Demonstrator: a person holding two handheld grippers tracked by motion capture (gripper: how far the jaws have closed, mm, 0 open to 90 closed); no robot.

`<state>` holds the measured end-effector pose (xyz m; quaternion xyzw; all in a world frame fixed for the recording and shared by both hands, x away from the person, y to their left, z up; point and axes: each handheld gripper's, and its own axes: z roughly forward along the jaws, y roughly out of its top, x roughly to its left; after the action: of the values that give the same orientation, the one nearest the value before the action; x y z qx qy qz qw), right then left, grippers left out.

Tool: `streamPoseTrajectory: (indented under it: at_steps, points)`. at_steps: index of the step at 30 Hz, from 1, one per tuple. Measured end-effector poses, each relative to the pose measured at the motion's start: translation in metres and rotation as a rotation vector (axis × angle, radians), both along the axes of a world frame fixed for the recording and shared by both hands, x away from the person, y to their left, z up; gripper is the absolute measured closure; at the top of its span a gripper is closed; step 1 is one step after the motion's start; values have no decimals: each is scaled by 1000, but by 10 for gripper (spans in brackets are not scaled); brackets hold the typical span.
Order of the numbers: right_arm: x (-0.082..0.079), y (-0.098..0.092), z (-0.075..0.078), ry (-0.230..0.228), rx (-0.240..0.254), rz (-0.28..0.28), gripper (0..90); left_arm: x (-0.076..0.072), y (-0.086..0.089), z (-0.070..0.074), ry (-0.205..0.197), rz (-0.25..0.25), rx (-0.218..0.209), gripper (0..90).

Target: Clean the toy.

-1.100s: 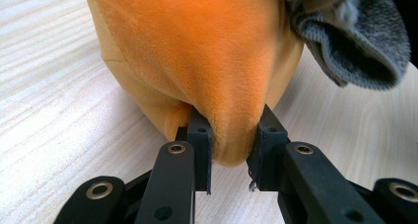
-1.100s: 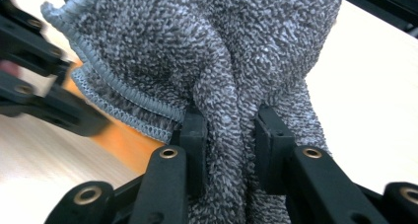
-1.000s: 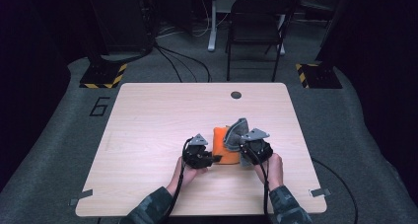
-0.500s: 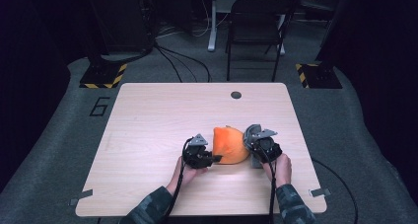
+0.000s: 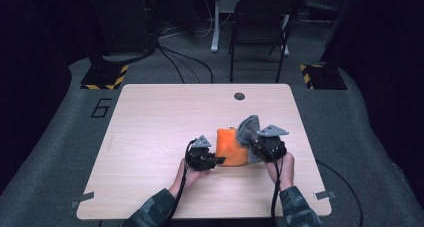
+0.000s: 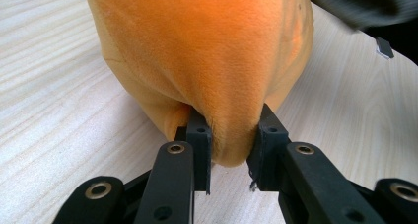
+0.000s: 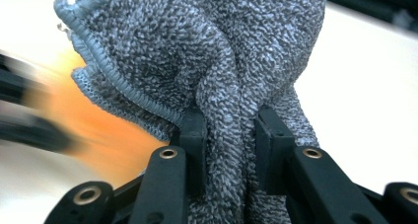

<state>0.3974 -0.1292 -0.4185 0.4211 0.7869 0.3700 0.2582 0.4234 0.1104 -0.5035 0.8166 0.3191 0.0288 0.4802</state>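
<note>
my left fingers [image 6: 231, 145] pinch the orange cloth [image 6: 207, 61] on the counter [image 5: 160, 117], my right fingers [image 7: 229, 135] grip the grey towel [image 7: 207, 51] raised off it, separation looks half done.

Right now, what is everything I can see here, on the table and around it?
orange cloth: one, orange, near the table's middle, pinched at its edge by the left gripper.
grey cloth: one, grey, bunched and lifted at the orange cloth's right, pinched by the right gripper.
table: one, pale wood, centre of the room.
hole: one, dark, round, near the table's far edge.
chair: one, black, folding, behind the table.
floor number 6: one, black, left of the table.
striped bases: two, yellow and black, on the floor to left and right.
left gripper: one, black, shut on the orange cloth.
right gripper: one, black, shut on the grey cloth.
</note>
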Motion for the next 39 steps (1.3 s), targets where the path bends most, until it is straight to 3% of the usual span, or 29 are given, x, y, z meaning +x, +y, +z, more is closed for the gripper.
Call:
streamPoseTrajectory:
  at_steps: [3,6,15,23,30,33,35,37,39]
  points:
    - [-9,31,-4,-3,-39,87,680,-1,0,0,-12,-6,21,740]
    - [-9,44,-18,-30,-157,91,678,0,1,-3,-1,-1,7,739]
    - [4,16,-23,16,-114,45,673,0,0,-2,-12,-4,6,740]
    - [17,-12,-35,87,-72,-35,675,0,-1,-2,-6,-4,-4,738]
    - [27,-26,-52,134,-134,-120,679,0,-1,-2,-2,-1,-4,737]
    - [35,-31,-68,185,-177,-129,678,1,0,-2,6,-2,-7,737]
    - [40,-34,-75,227,-180,-141,678,2,0,-2,8,-1,-8,737]
    - [41,-36,-71,212,-166,-152,680,2,1,-2,6,3,-10,737]
    - [36,-37,-56,176,-144,-167,681,2,1,-3,10,6,-12,737]
